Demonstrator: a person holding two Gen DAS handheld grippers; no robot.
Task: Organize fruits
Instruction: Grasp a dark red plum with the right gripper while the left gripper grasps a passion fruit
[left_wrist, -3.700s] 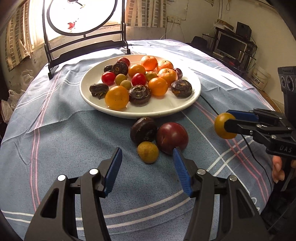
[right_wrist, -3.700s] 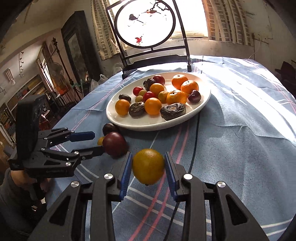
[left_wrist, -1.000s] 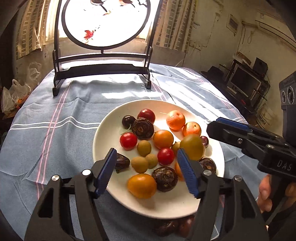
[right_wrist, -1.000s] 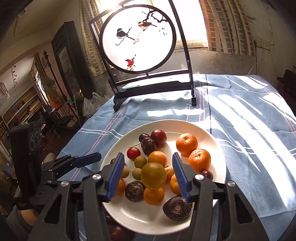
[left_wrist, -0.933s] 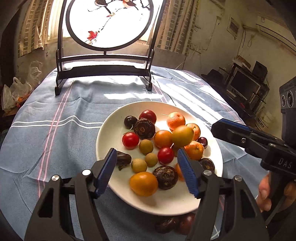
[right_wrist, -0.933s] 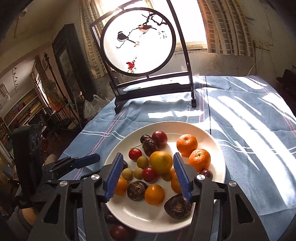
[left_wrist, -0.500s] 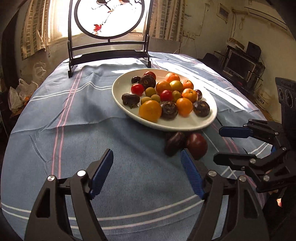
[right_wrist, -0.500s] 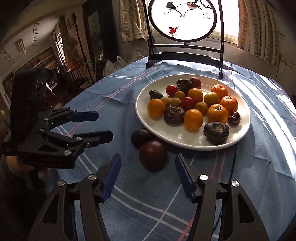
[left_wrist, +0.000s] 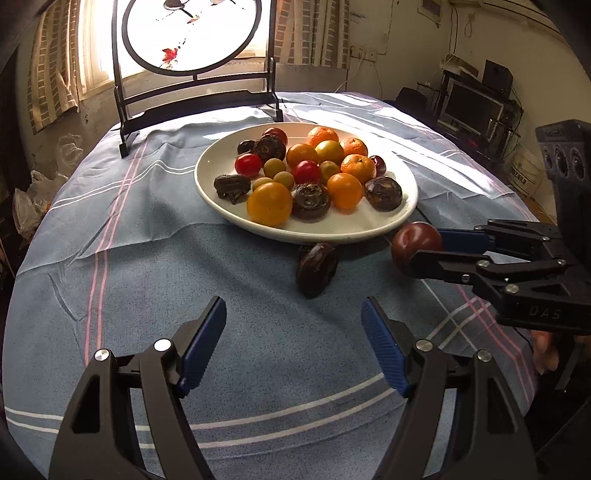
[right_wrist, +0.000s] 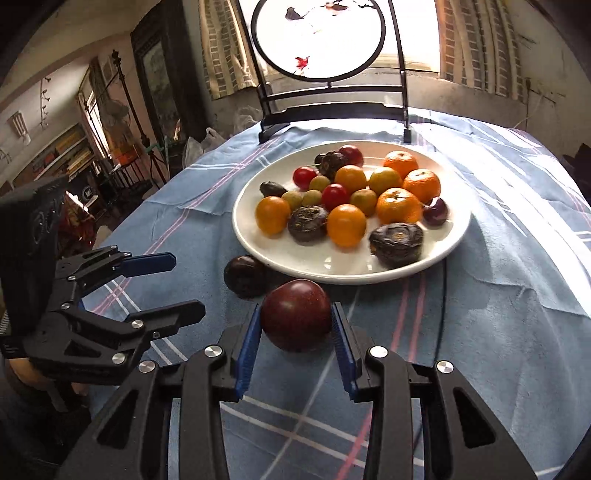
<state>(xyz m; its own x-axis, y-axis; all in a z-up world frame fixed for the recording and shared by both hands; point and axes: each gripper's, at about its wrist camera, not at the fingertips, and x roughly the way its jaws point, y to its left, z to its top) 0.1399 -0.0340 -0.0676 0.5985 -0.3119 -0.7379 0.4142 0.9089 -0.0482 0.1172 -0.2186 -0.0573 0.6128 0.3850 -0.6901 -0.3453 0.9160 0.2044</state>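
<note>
A white plate (left_wrist: 221, 199) (right_wrist: 255, 243) holds several oranges, cherry tomatoes, small green fruits and dark wrinkled fruits. My right gripper (right_wrist: 295, 325) (left_wrist: 424, 245) is shut on a dark red plum (right_wrist: 295, 314) (left_wrist: 415, 238), just in front of the plate's near rim. A dark round fruit (left_wrist: 317, 264) (right_wrist: 245, 275) lies on the cloth by the plate's edge. My left gripper (left_wrist: 293, 343) (right_wrist: 162, 284) is open and empty, low over the cloth, short of the dark fruit.
A black-framed round screen (left_wrist: 192, 37) (right_wrist: 321, 40) stands at the table's far edge. The blue striped tablecloth (left_wrist: 147, 277) covers the round table. A black cable (right_wrist: 443, 295) runs from under the plate toward me. Shelves and electronics (left_wrist: 476, 107) stand to the right.
My right gripper has closed on the dark red plum, which lay loose on the cloth half a second ago. Both grippers have moved a little closer to the plate.
</note>
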